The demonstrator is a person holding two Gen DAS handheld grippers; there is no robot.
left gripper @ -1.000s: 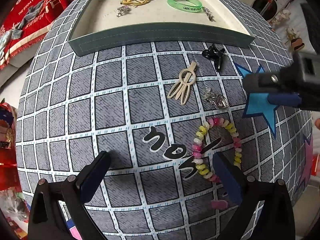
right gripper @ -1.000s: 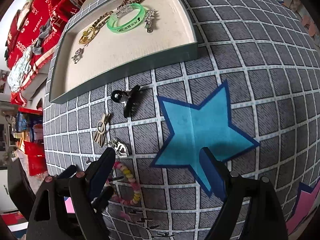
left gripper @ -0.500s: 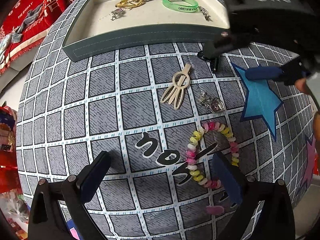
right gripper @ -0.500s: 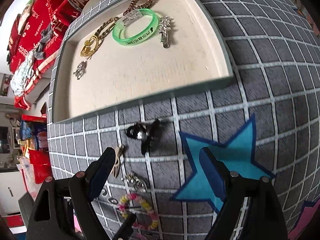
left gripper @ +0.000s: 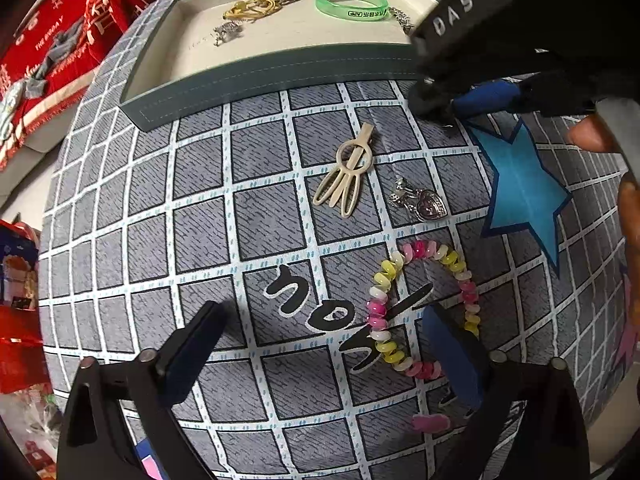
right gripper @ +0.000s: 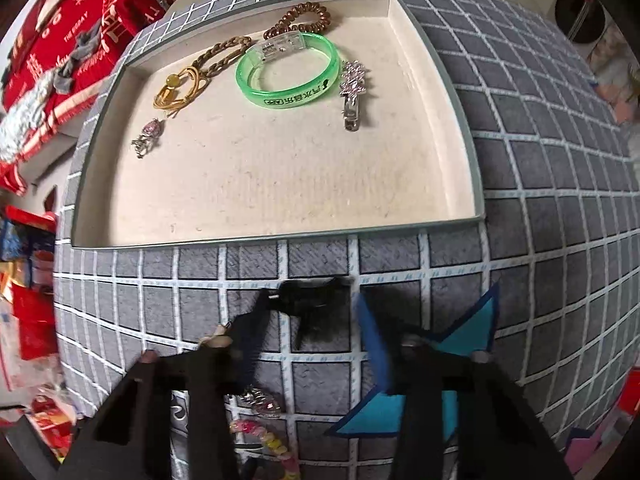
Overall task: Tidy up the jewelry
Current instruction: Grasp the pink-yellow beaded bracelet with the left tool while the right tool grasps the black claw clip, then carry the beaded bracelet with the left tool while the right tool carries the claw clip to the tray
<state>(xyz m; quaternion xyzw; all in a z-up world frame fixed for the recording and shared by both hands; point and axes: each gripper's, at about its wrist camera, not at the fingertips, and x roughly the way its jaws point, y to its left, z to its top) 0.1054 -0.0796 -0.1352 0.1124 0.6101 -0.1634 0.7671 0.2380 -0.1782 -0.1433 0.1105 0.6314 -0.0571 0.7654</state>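
A grey tray (right gripper: 276, 232) with a cream floor holds a green bangle (right gripper: 290, 70), gold chains (right gripper: 188, 80), a brown coil tie (right gripper: 300, 16), a silver clip (right gripper: 352, 96) and a small charm (right gripper: 146, 138). On the checked cloth lie a black claw clip (right gripper: 310, 300), a cream hair clip (left gripper: 348, 176), a silver heart charm (left gripper: 422, 202) and a pastel bead bracelet (left gripper: 424, 308). My right gripper (right gripper: 310, 320) is open, its fingers on either side of the black claw clip. My left gripper (left gripper: 320, 344) is open and empty, low over the cloth by the bracelet.
The right gripper body (left gripper: 500, 32) and the hand holding it fill the upper right of the left wrist view. A blue star (left gripper: 520, 184) is printed on the cloth. Red fabric (left gripper: 60, 40) and clutter lie beyond the table's left edge.
My right gripper has moved forward and down toward the tray, so that the black claw clip now sits between its fingers. My left gripper has barely moved.
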